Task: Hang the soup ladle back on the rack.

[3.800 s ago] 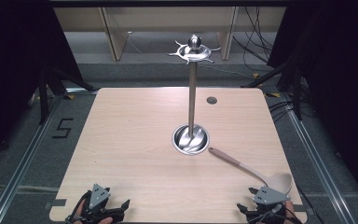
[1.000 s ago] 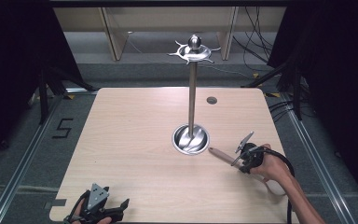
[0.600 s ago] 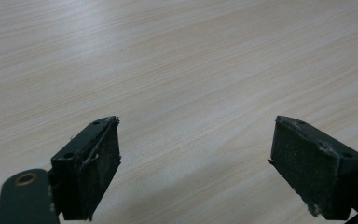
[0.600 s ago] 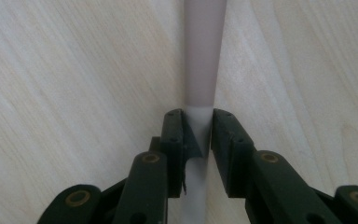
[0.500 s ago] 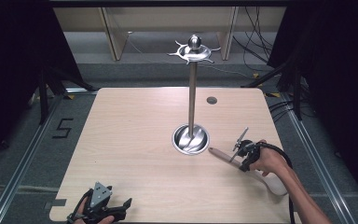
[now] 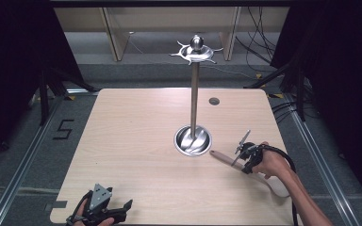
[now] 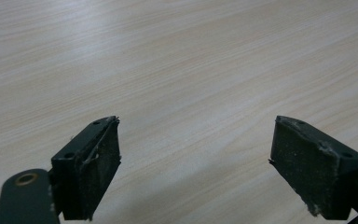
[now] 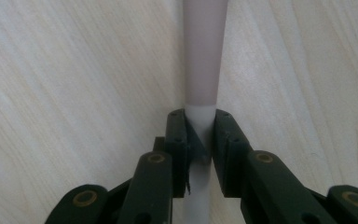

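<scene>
Pale spoon handle (image 8: pixel 204 56) pinched in right claw (image 8: pixel 200 135); left claw (image 7: pixel 196 158) gapes over bare table (image 7: pixel 177 56).

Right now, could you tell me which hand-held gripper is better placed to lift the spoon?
The right hand-held gripper: its jaws are already closed on the spoon handle. The left hand-held gripper sits open at the table's near-left edge.

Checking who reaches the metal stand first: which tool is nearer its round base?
Right. The right tool is just beside the stand base, shut on the spoon handle. The left tool sits open at the table's near edge.
</scene>
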`<state>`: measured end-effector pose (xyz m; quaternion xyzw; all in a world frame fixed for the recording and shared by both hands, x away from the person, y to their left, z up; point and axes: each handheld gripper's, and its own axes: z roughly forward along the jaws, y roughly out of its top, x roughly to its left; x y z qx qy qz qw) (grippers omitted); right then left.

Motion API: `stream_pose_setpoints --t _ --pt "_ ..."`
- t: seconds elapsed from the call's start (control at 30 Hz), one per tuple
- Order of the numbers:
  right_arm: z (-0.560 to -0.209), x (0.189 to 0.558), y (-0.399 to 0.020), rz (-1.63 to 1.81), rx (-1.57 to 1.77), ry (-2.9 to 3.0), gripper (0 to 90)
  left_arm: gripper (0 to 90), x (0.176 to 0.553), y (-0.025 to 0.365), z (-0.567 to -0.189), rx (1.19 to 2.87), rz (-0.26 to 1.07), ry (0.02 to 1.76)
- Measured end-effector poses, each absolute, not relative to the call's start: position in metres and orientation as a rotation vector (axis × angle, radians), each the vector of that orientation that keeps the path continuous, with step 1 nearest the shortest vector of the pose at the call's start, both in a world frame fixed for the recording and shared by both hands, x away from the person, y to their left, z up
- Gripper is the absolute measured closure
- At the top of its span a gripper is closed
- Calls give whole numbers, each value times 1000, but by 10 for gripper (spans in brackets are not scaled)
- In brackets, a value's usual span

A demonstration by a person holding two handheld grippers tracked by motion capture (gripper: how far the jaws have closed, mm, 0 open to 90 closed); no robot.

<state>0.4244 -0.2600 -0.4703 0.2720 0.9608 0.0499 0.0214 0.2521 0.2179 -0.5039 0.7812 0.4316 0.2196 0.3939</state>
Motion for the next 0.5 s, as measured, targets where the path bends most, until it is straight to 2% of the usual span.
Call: stream_pose_setpoints --t 0.13,0.27,0.33,0.37,0.4,0.5 --pt "-469 420 -261 181 856 2957 779 150 248 216 -503 1963 539 1173" --pt "-462 415 -262 179 817 2942 780 150 250 219 -503 2002 564 1151" --pt "-460 413 -264 214 809 2934 781 150 250 218 -504 1957 535 1169" --pt "-457 411 -264 207 811 2935 781 151 257 224 -502 2039 583 1038" --pt "-457 410 -265 223 813 2931 781 151 251 218 -504 1955 537 1184" --pt "-455 405 -267 275 826 2902 781 151 254 217 -504 1960 532 1154"
